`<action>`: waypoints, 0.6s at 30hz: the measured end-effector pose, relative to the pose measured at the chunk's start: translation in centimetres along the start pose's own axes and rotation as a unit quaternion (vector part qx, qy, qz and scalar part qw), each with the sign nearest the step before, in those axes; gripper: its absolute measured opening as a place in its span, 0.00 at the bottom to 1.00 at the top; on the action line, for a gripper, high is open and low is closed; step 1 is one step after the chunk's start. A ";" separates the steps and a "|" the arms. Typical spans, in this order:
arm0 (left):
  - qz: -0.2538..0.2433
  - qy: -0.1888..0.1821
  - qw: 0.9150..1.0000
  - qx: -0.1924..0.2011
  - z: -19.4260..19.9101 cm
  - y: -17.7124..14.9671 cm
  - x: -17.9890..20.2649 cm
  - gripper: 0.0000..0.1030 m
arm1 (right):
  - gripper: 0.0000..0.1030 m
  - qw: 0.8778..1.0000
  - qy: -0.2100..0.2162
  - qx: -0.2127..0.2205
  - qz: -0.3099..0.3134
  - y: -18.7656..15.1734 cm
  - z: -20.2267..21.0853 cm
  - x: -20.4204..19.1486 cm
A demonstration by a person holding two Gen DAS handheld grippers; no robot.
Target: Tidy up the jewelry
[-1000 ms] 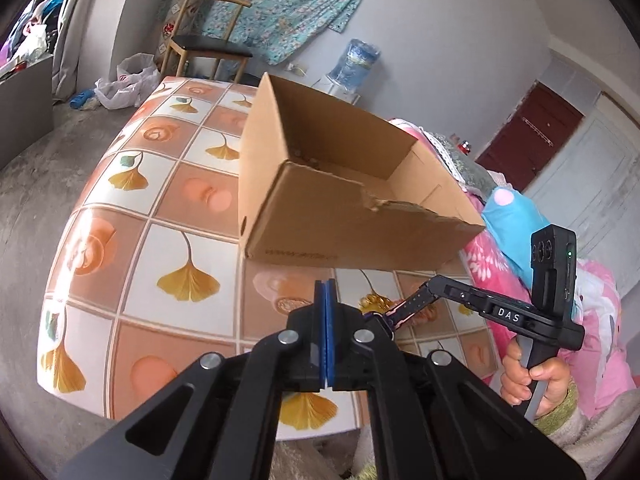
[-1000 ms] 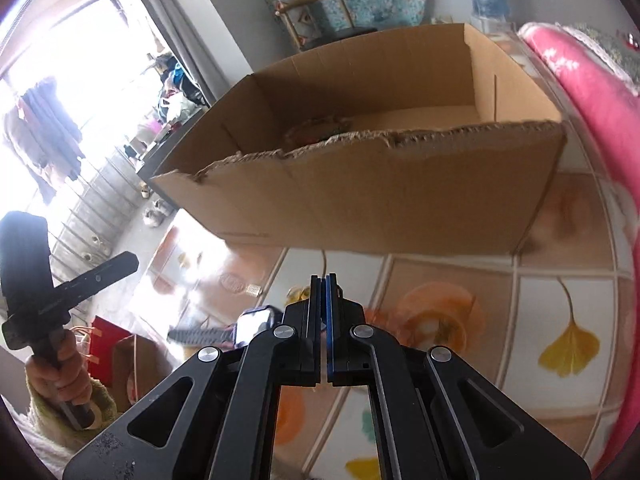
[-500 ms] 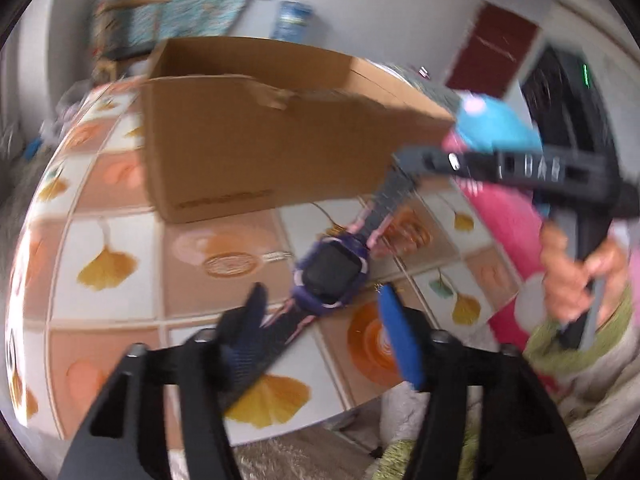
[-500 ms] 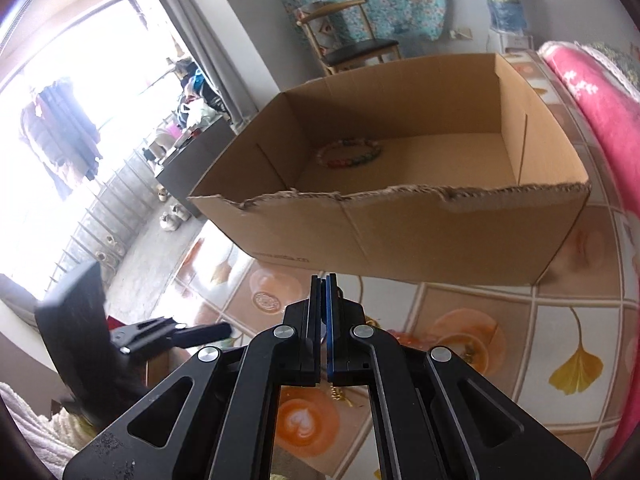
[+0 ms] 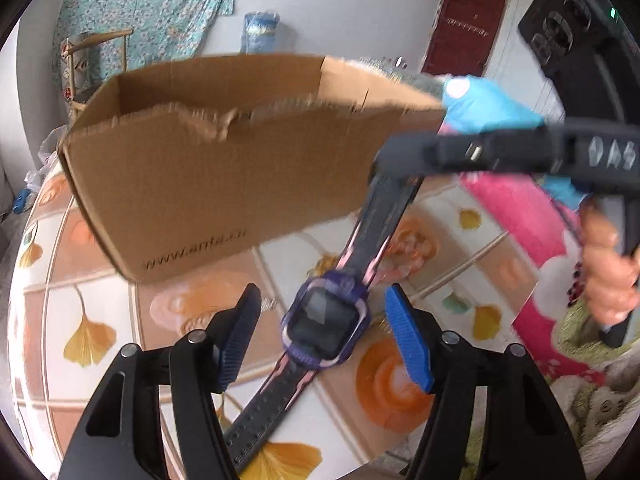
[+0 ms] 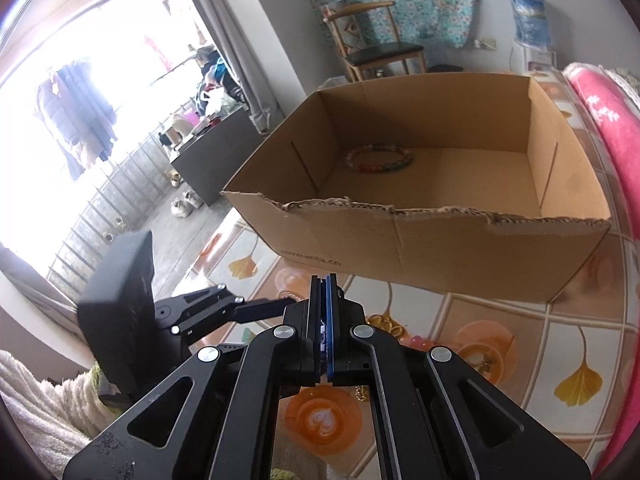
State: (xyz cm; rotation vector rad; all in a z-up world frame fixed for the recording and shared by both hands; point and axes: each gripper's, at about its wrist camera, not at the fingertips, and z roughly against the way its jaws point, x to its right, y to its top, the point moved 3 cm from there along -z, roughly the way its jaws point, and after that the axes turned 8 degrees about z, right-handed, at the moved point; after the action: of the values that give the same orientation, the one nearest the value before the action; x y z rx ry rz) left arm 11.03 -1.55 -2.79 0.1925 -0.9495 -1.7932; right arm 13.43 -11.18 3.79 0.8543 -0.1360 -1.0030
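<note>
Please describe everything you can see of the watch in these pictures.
The watch has a square dark screen in a purple case and a long dark strap with pink edges. It hangs slanted above the tiled table. The right hand-held gripper pinches its upper strap end. Its case sits between the open left hand-held gripper's pads, untouched.

Daylight floods in from the window [image 6: 80, 92], blown out to white left of the cardboard box [image 6: 420, 216]. Around that box the left wrist view is motion-smeared, its printing perhaps unreadable; fisheye bending darkens every corner.
</note>
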 end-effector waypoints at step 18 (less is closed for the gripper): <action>0.006 -0.022 1.000 0.019 -1.6 2.3 1.8 0.25 | 0.00 0.999 0.039 0.011 -0.003 0.1 0.2 -0.3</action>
State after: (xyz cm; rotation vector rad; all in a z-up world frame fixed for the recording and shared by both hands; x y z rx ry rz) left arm 12.79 -4.23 -1.78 0.1721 -1.0139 -1.7766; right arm 13.24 -11.04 4.13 0.9144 -0.0781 -0.9737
